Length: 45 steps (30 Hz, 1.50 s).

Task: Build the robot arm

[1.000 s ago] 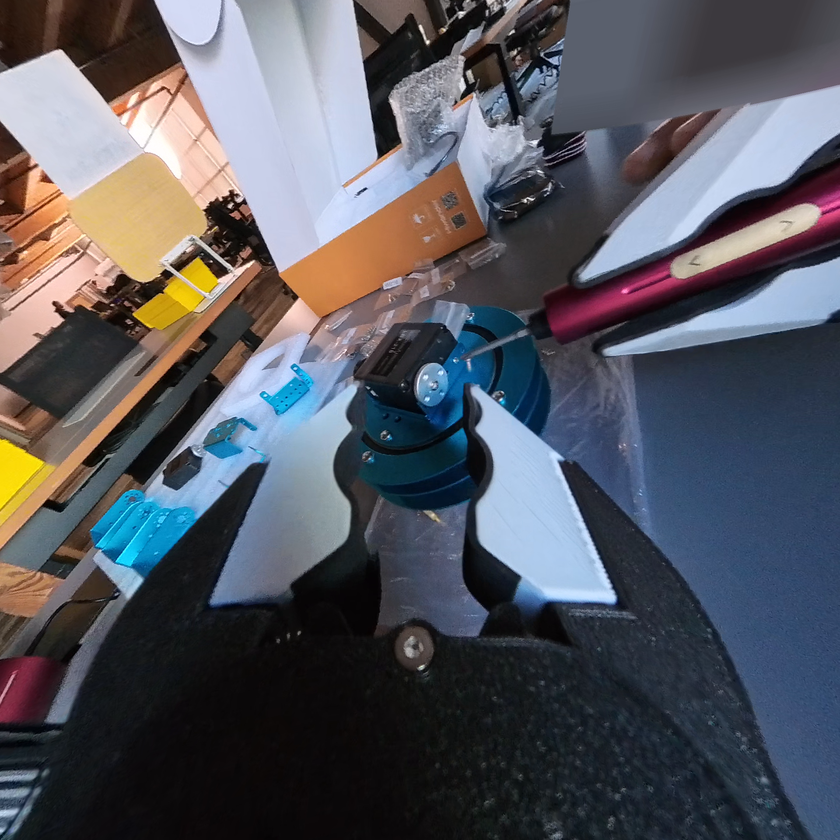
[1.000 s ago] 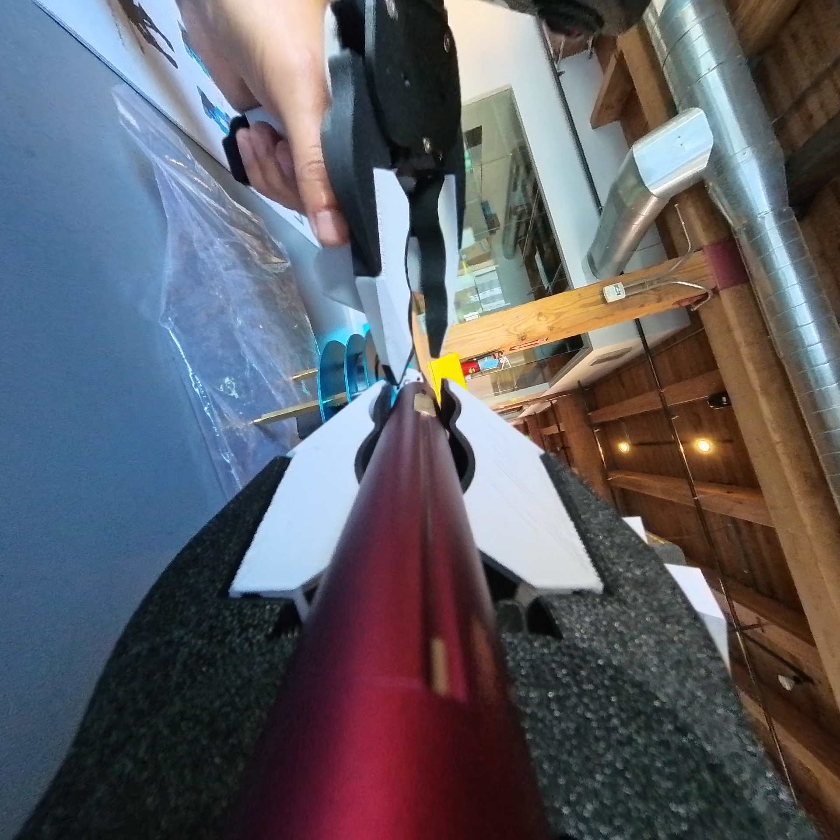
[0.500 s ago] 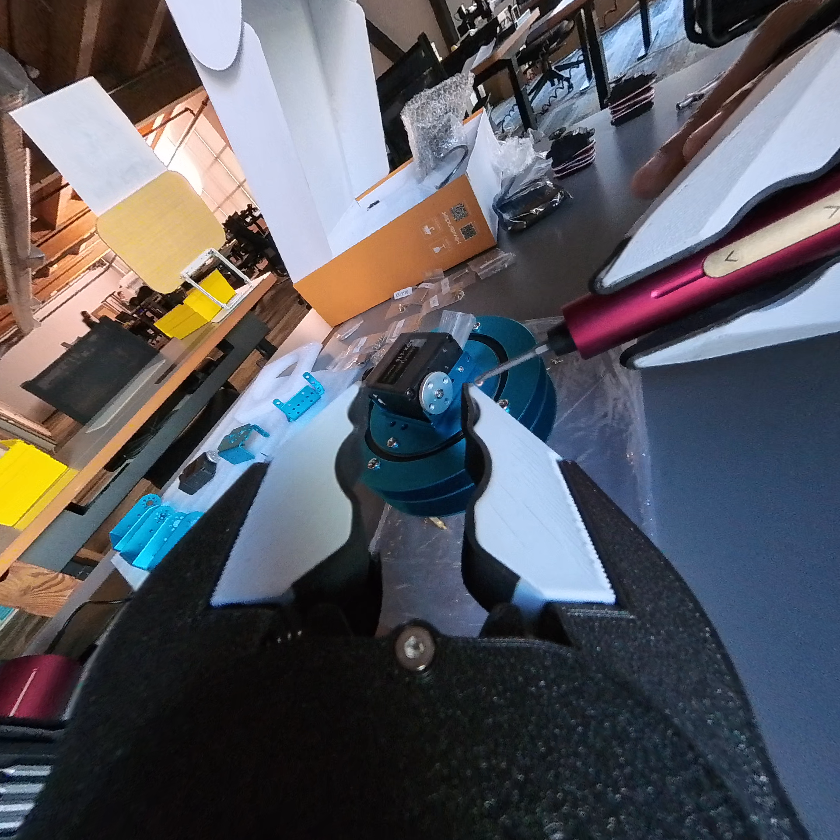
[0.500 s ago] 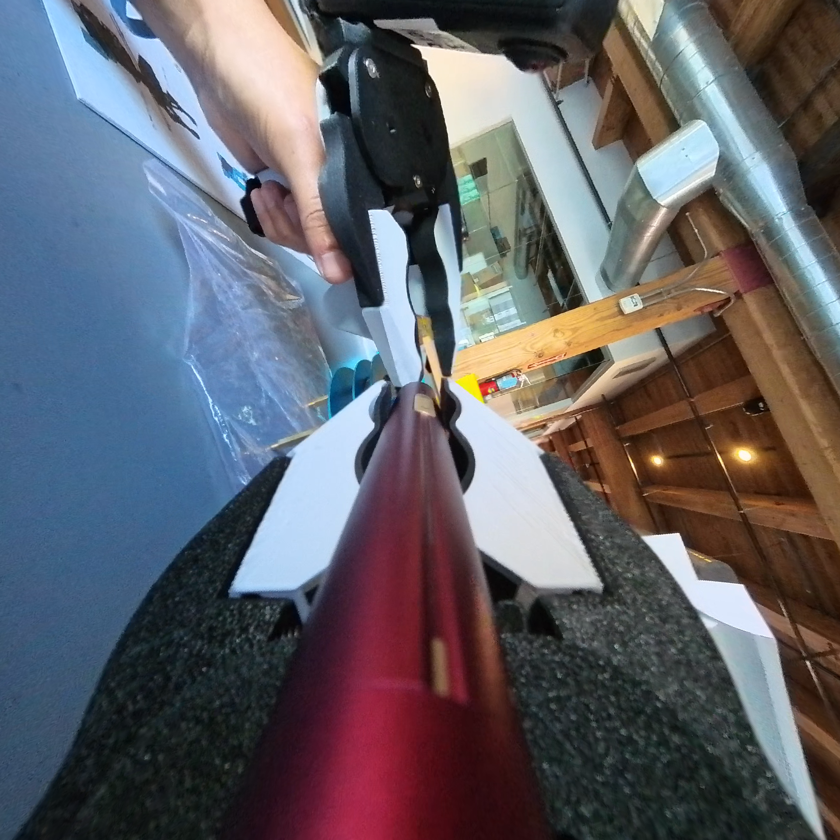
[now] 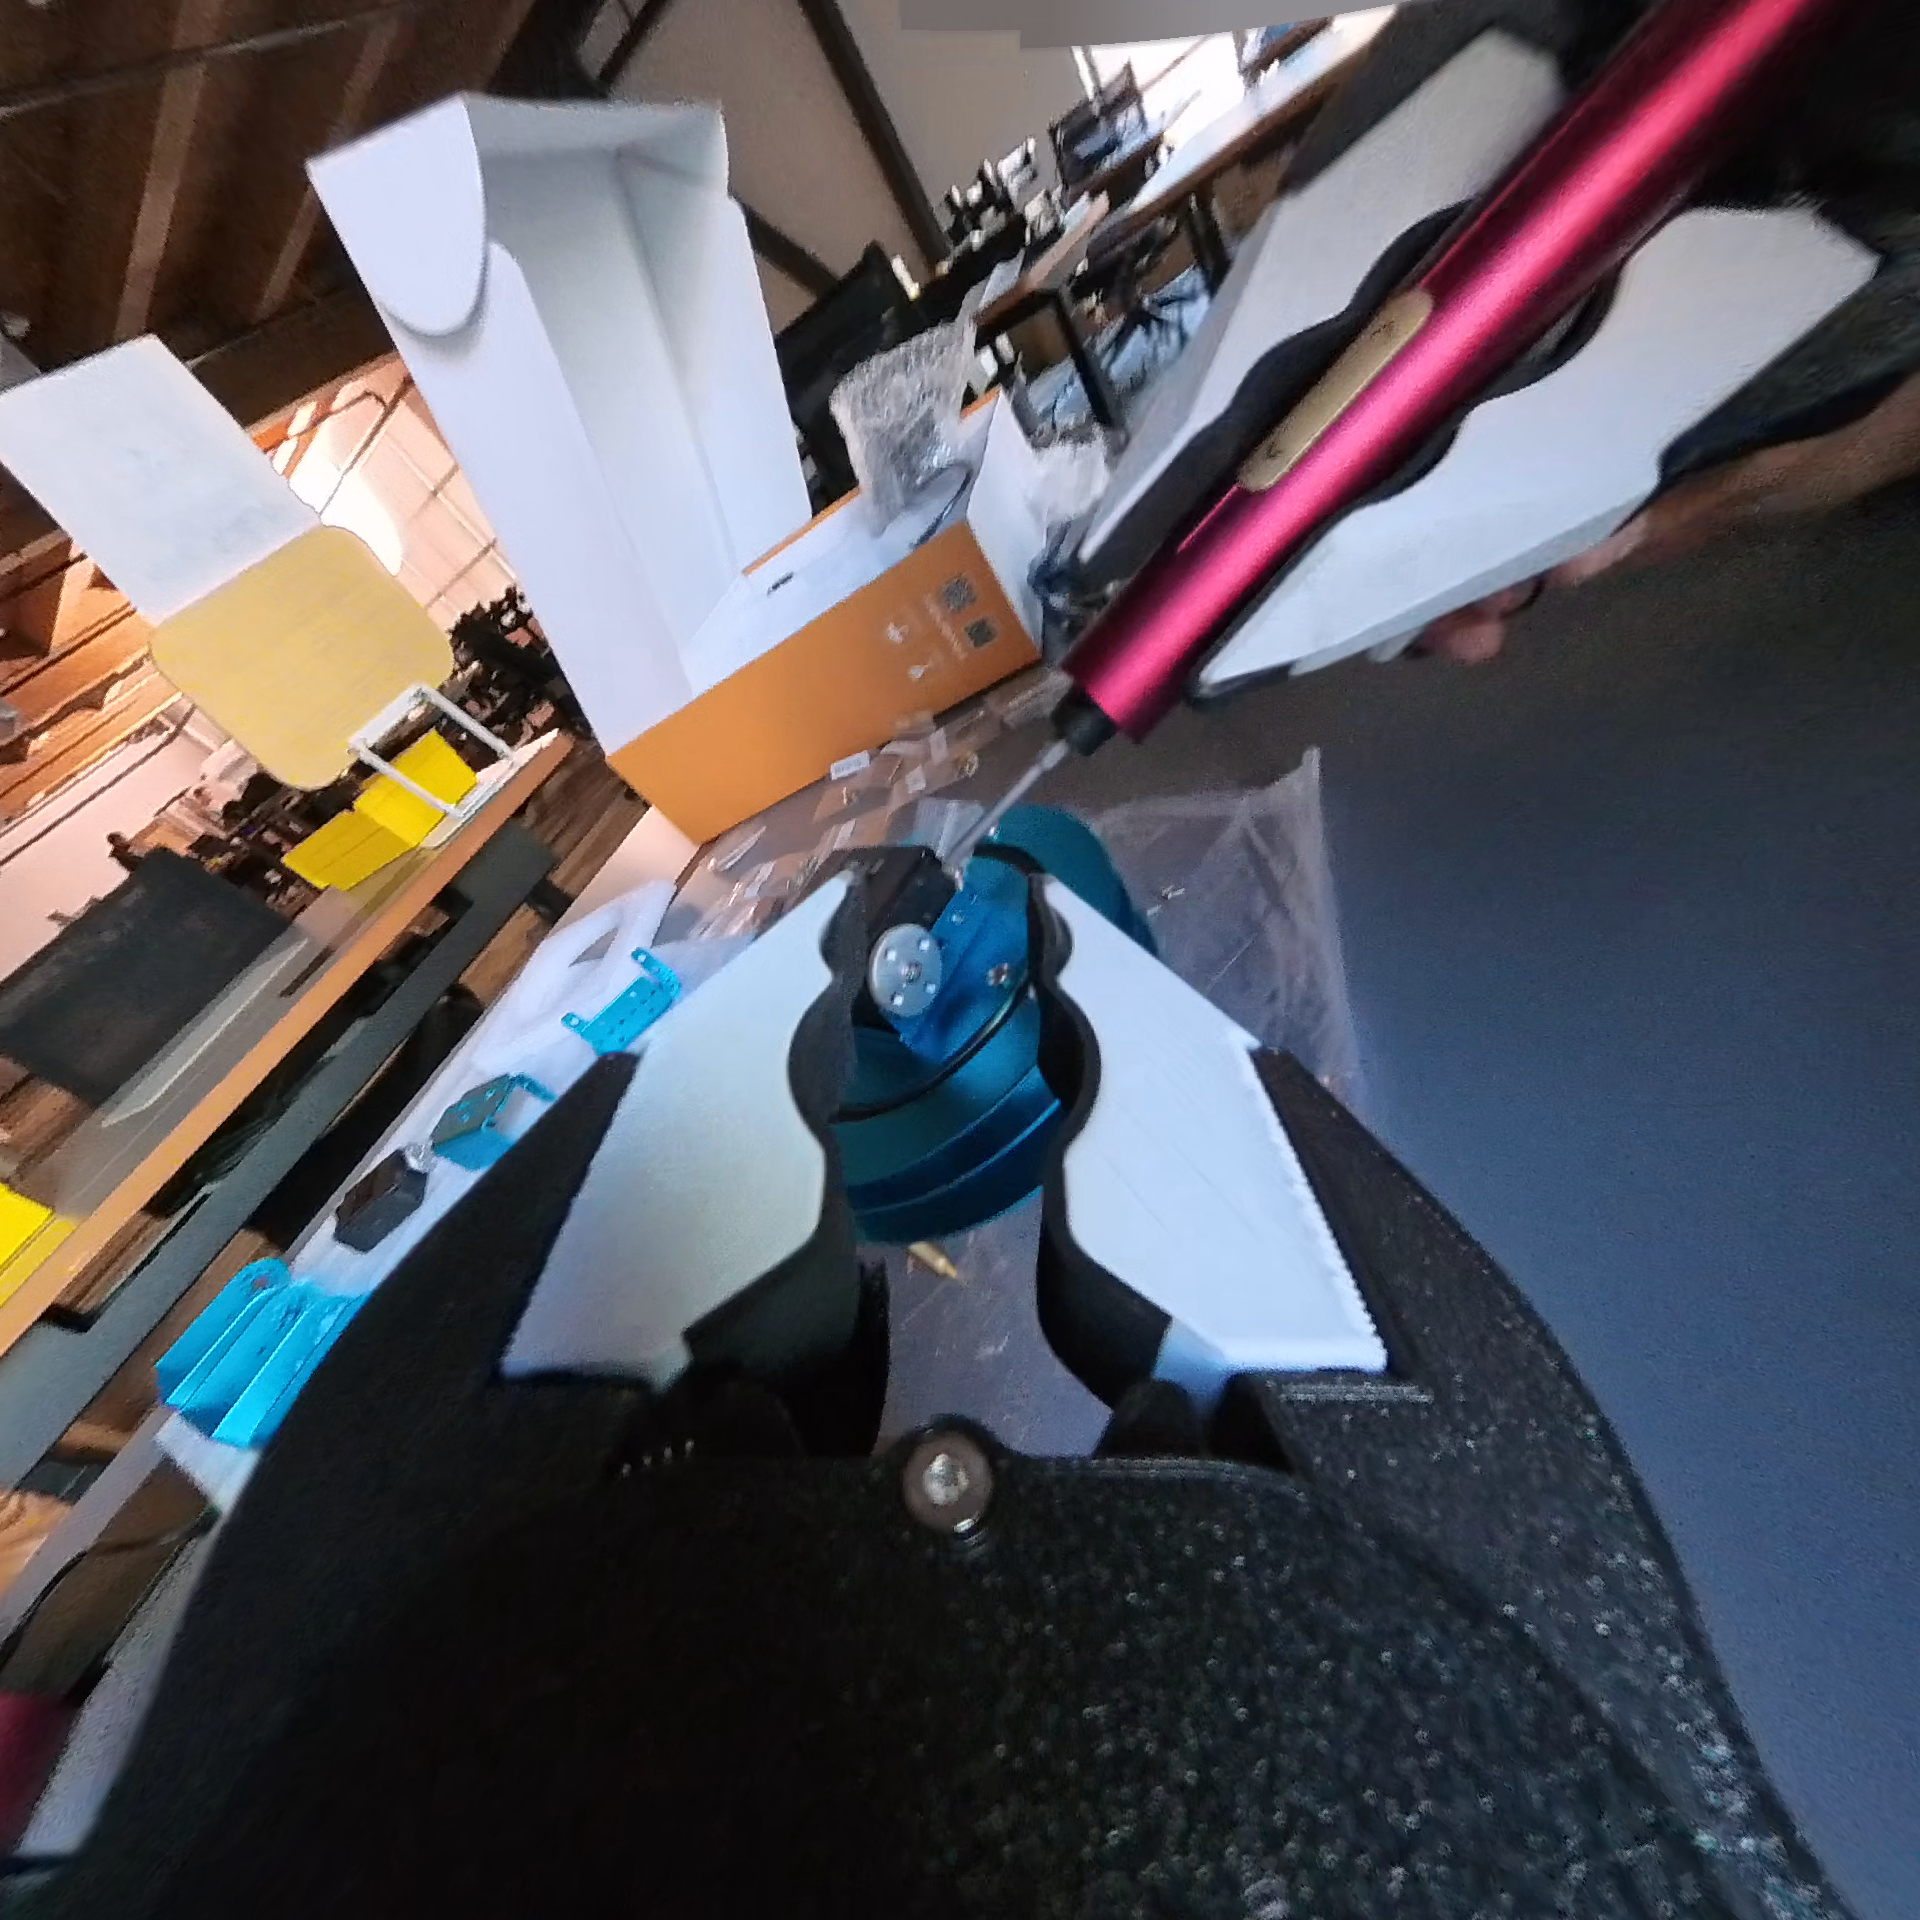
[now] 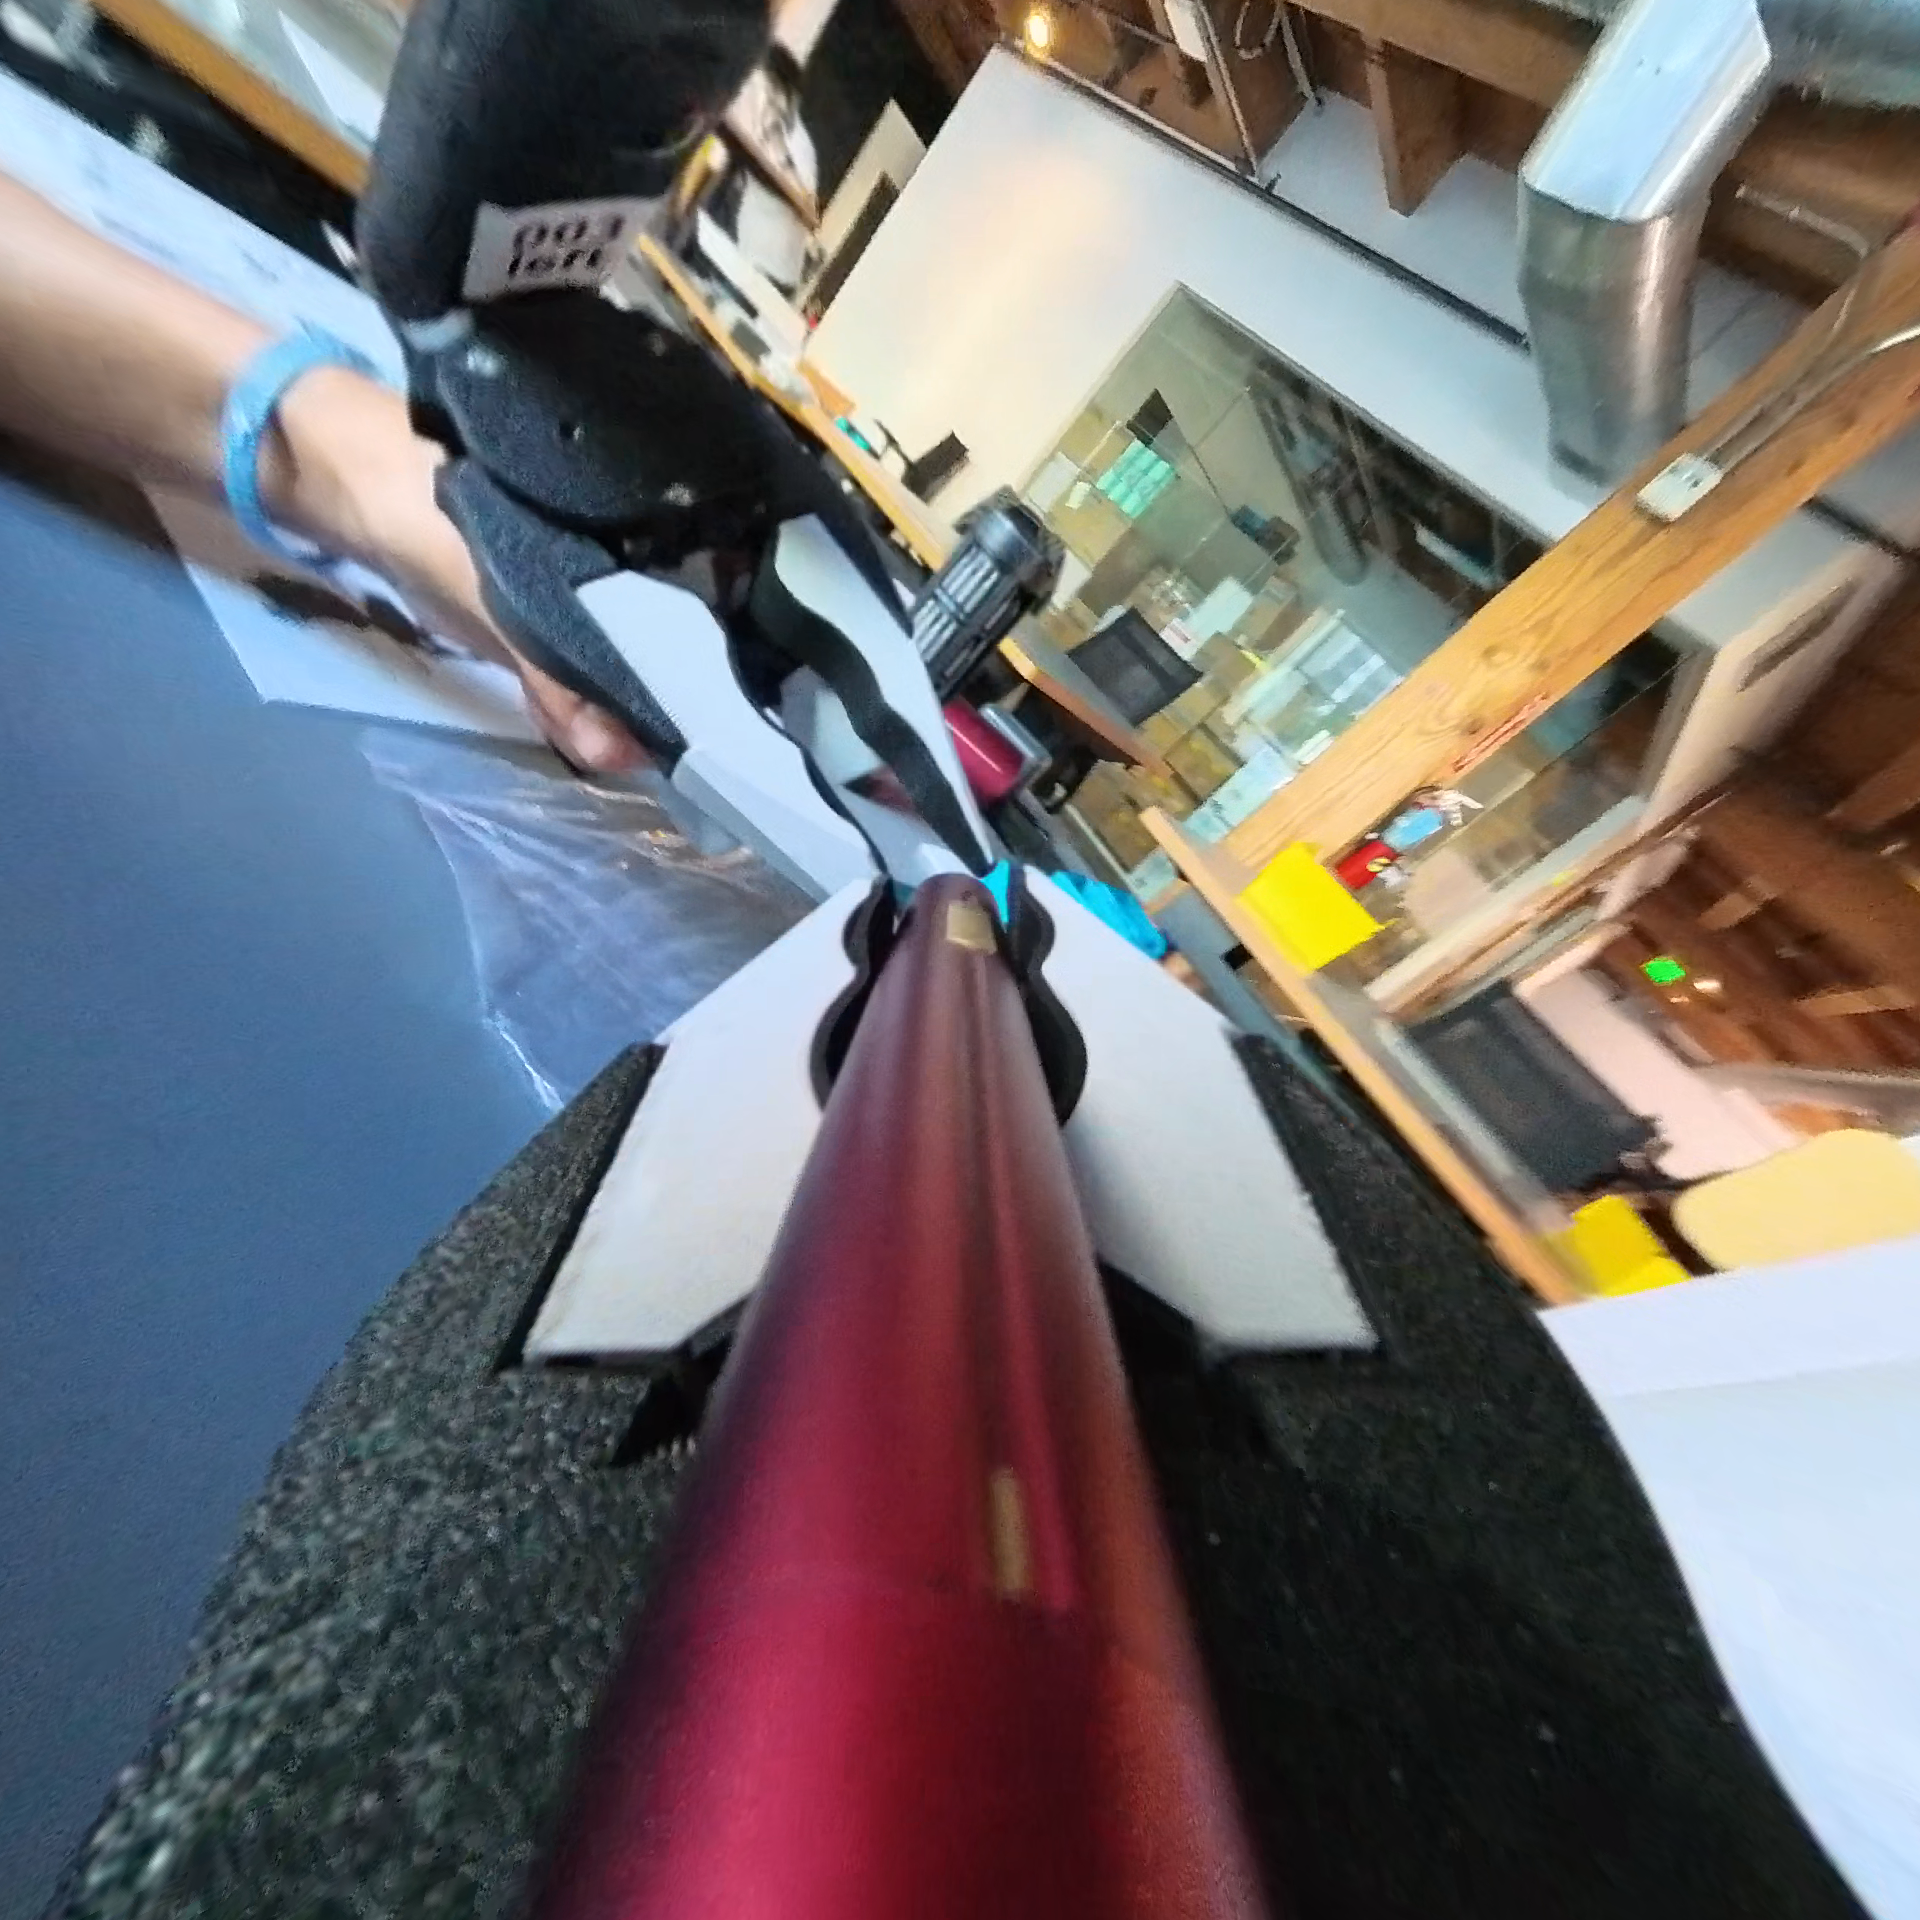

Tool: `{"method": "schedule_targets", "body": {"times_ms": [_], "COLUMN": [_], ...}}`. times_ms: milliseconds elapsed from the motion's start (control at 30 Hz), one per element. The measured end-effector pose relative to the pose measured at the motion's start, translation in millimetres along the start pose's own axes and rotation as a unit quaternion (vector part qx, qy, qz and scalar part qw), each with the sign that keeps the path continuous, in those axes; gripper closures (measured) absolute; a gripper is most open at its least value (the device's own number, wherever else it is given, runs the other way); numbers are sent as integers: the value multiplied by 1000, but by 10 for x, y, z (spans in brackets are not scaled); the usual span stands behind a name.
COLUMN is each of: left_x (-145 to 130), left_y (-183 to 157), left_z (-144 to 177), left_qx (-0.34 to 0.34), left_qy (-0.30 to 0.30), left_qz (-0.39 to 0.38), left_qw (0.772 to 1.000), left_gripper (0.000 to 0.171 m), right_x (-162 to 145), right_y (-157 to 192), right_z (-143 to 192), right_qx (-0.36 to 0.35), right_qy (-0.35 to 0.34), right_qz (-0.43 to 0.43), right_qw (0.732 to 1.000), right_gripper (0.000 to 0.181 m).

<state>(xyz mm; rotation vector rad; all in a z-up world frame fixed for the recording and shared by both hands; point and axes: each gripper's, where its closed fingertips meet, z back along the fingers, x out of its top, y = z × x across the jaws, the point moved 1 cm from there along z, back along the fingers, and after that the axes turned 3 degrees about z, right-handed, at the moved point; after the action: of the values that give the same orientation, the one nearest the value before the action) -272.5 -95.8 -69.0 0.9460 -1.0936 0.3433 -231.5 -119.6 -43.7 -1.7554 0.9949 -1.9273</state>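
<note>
Your right gripper has its fingers clamped on the red electric screwdriver, and your left gripper fingers pinch the black servo and blue bracket atop the round blue base, which sits on the clear plastic bag on the grey desk. Hold the servo dead steady and keep the bit in line with the screw. The driver's long axis slants down-left in the left wrist view, bit tip at the bracket's top edge.
</note>
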Motion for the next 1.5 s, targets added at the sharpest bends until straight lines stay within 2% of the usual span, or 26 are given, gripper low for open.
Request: {"method": "schedule_targets", "body": {"times_ms": [100, 267, 500, 833, 900, 1000, 1267, 1500], "left_x": [29, 31, 39, 21, 11, -24, -22, -61], "left_y": [-26, 34, 23, -3, 0, 18, 13, 3], "left_z": [-4, 9, 16, 16, 16, 2, 13, 4], "left_qx": [-7, 7, 1, -1, 5, 23, 69, 77], "left_qy": [-7, -8, -8, -5, -3, 9, 7, 15], "left_qz": [10, 9, 9, -8, -19, -49, -166, -199], "left_qw": [1000, 1000, 1000, 1000, 1000, 998, 984, 977], "left_gripper": [143, 157, 171, 171, 169, 151, 162, 163], "right_x": [63, 92, 90, 78, 76, 44, 15, 6], "right_y": [-34, -65, -59, -85, -80, -91, -76, -71], "right_z": [29, 52, 45, 44, 43, 34, 27, 23], "right_qx": [20, 43, 45, 45, 52, 55, 62, 68], "right_qy": [-28, -48, -48, -45, -46, -40, -33, -33], "right_qz": [-60, -125, -128, -138, -149, -163, -169, -181], "right_qw": [998, 990, 990, 988, 986, 984, 983, 981], "right_gripper": [160, 160, 160, 160, 160, 160, 160, 160]}}
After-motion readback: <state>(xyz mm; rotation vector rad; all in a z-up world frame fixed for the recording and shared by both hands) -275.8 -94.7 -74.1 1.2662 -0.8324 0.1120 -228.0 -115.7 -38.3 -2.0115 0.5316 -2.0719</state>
